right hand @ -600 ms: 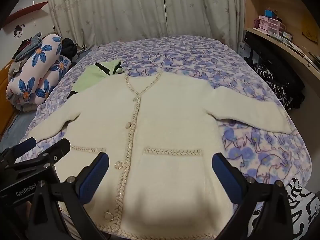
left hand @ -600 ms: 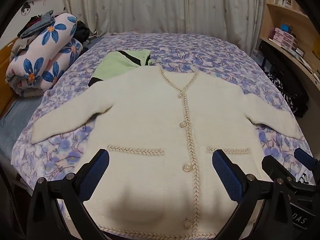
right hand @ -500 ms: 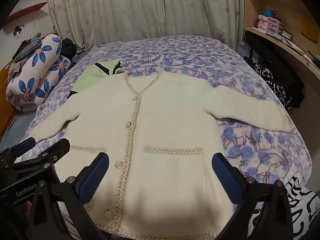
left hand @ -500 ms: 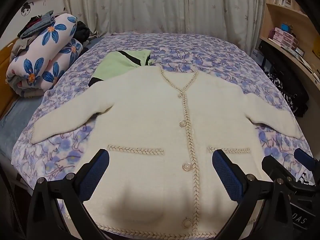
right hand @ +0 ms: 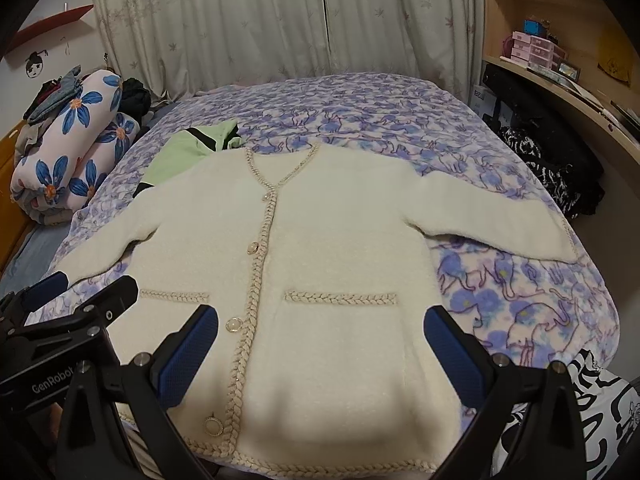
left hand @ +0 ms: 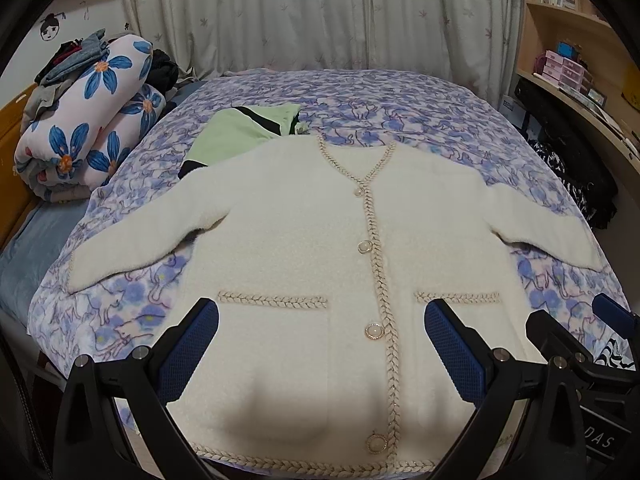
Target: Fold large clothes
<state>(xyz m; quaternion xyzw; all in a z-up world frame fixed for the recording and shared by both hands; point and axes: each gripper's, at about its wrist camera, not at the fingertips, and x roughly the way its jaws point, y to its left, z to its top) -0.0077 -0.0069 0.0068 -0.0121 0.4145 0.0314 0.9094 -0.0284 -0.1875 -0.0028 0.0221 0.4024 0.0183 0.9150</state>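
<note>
- Left wrist view: the left gripper (left hand: 320,346) hangs over the near hem of a cream cardigan (left hand: 288,240), its blue-padded fingers (left hand: 188,350) spread wide with nothing between them.
- The cardigan lies flat, front up and buttoned, on a bed (left hand: 420,120) covered with a purple-blue patterned blanket; both sleeves are spread out to the sides.
- A light green garment (left hand: 236,136) with black stripes lies partly under the cardigan's far left shoulder.
- A rolled floral quilt (left hand: 92,120) sits at the left edge of the bed, with clothes piled on top.
- The right gripper's black frame shows at the lower right edge.
- Right wrist view: the right gripper (right hand: 322,346) is over the cardigan's (right hand: 340,220) lower right half, its fingers (right hand: 454,350) also wide apart and empty.
- The left gripper (right hand: 80,292) shows at the left edge, over the cardigan's left hem.
- Wooden shelves (right hand: 560,80) stand to the right of the bed (right hand: 360,108), and curtains (right hand: 280,20) hang behind it.
</note>
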